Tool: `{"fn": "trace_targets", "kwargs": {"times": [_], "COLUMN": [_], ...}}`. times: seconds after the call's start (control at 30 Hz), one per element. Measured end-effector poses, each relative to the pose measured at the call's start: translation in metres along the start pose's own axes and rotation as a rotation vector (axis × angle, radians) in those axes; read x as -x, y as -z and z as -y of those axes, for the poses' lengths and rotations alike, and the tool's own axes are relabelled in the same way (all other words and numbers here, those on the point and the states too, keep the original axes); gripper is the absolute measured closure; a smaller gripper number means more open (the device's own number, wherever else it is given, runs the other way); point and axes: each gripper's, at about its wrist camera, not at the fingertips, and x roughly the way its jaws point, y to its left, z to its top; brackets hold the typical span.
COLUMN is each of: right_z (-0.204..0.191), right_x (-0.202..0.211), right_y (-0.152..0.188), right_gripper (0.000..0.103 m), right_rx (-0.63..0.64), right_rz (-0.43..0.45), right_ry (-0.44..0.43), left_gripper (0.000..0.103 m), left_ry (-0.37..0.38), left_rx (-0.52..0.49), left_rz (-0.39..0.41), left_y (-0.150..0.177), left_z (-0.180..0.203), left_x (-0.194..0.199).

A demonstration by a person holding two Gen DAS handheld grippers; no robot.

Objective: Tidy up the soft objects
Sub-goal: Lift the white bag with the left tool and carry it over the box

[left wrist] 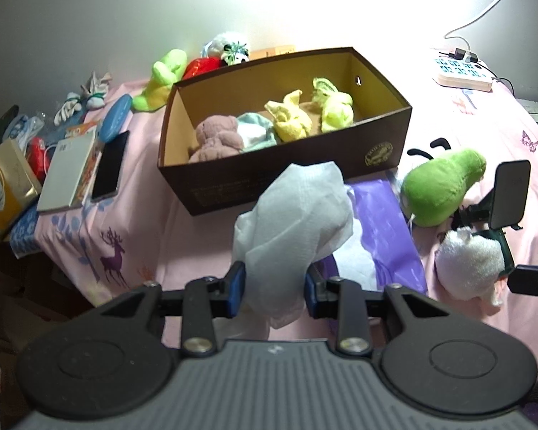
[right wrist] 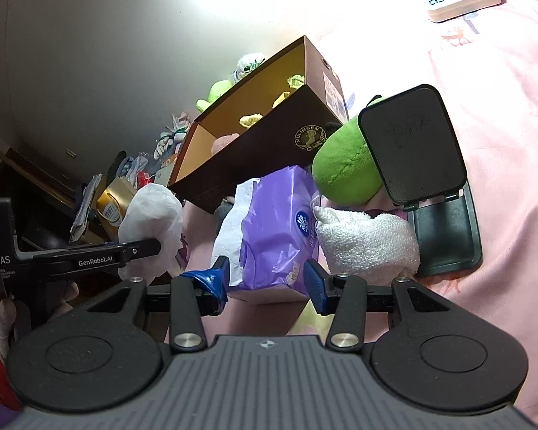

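Observation:
My left gripper [left wrist: 274, 286] is shut on a crumpled white tissue [left wrist: 297, 215] and holds it above the purple tissue pack [left wrist: 380, 225], in front of the brown box [left wrist: 269, 182]. The box holds a pink plush [left wrist: 218, 136], a pale blue cloth, a yellow cloth [left wrist: 290, 118] and a yellow-green cloth [left wrist: 333, 107]. My right gripper [right wrist: 267, 281] is open and empty, low in front of the purple pack [right wrist: 276, 229]. A white fluffy cloth [right wrist: 369, 243] and a green plush [right wrist: 344, 165] lie just right of the pack. The tissue also shows in the right wrist view [right wrist: 154, 222].
A black phone stand [right wrist: 426, 172] stands on the pink bedsheet beside the green plush. A power strip [left wrist: 462, 71] lies at the back right. Boxes, a phone [left wrist: 109, 165] and small packets crowd the left. More plush toys [left wrist: 161, 79] sit behind the box.

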Motion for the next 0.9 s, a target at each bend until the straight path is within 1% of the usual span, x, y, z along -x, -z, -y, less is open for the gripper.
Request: {"fn": "trace_targets", "kwargs": {"times": [0.17, 0.5, 0.67, 0.77, 0.9], "right_z": [-0.006, -0.019, -0.020, -0.017, -0.012], "right_x": [-0.007, -0.030, -0.034, -0.033, -0.030], "right_y": [-0.003, -0.004, -0.004, -0.005, -0.007], "right_gripper": [0.073, 0.073, 0.073, 0.072, 0.073], "right_rx": [-0.014, -0.029, -0.050, -0.064, -0.066], "right_rz": [0.015, 0.036, 0.054, 0.062, 0.065], "right_ry": [0.017, 0.060, 0.110, 0.139, 0.183], "left_gripper": [0.071, 0.071, 0.070, 0.070, 0.070], "left_ry": [-0.010, -0.059, -0.091, -0.095, -0.106], "left_rx": [-0.014, 0.015, 0.030, 0.043, 0.043], "left_rz": [0.015, 0.064, 0.076, 0.080, 0.092], "left_y": [-0.014, -0.043, -0.058, -0.068, -0.085], "left_z": [-0.011, -0.048, -0.068, -0.077, -0.080], "left_x": [-0.010, -0.036, -0.052, -0.062, -0.074]}}
